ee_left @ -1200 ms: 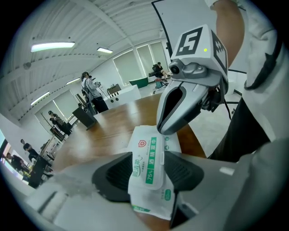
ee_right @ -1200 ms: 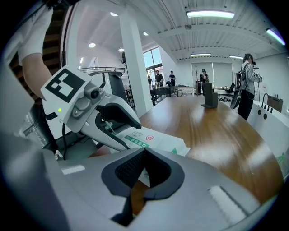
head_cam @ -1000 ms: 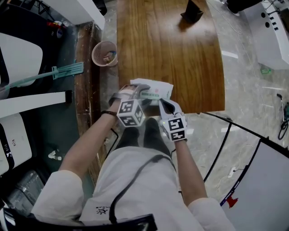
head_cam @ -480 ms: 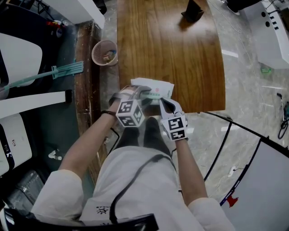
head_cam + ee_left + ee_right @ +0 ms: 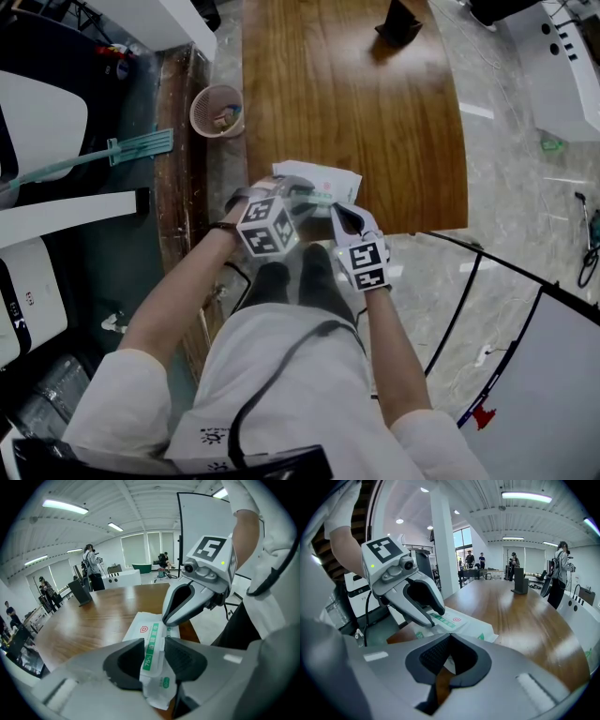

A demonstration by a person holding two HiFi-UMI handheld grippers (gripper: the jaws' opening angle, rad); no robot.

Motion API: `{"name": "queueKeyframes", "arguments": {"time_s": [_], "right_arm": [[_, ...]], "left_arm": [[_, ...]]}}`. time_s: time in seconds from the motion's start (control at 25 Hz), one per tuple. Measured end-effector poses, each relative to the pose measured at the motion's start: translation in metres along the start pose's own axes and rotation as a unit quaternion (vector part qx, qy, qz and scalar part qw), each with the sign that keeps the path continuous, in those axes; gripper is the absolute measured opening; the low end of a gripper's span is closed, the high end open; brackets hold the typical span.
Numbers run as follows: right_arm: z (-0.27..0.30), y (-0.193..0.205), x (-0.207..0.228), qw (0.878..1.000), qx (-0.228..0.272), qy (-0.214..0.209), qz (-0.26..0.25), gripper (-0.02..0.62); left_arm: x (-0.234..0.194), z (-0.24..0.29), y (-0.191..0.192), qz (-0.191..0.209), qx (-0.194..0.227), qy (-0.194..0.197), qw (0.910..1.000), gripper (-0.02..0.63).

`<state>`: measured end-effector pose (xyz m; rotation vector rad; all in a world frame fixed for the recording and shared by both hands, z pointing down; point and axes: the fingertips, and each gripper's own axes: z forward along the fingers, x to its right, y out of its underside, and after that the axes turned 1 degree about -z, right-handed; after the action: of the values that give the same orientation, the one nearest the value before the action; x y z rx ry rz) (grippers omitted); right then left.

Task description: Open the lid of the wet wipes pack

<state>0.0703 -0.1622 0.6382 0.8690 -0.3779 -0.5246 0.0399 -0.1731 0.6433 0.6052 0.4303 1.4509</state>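
White soft wipes pack point(image 5: 159, 688) is squeezed in the just-closing left gripper point(image 5: 153, 641), right gripper point(image 5: 450, 637) pinched together, lid point(image 5: 143, 630) not open yet.

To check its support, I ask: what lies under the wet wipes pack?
The wooden table lies under the wet wipes pack. Its near end sits between the jaws of the left gripper, which have just been closing. Whether that end touches the table is hidden.
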Motion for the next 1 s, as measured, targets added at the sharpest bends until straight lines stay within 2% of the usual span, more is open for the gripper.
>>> {"name": "queueKeyframes", "arguments": {"time_s": [0.2, 0.4, 0.52, 1.0], "right_arm": [[0.001, 0.001, 0.000, 1.000, -0.002, 0.000, -0.001, 0.009], [0.000, 0.001, 0.000, 1.000, -0.004, -0.003, -0.001, 0.009], [0.000, 0.001, -0.001, 1.000, -0.007, -0.004, -0.002, 0.009], [0.000, 0.000, -0.002, 1.000, -0.014, -0.003, 0.000, 0.009]], "left_arm": [[-0.003, -0.006, -0.006, 0.003, 0.010, -0.014, 0.9998, 0.140], [-0.023, -0.026, -0.024, -0.009, 0.045, -0.056, 0.9974, 0.089], [-0.040, -0.034, -0.027, -0.008, 0.051, -0.079, 0.9956, 0.049], [-0.079, -0.033, -0.020, -0.027, 0.047, -0.101, 0.9934, 0.040]]}}
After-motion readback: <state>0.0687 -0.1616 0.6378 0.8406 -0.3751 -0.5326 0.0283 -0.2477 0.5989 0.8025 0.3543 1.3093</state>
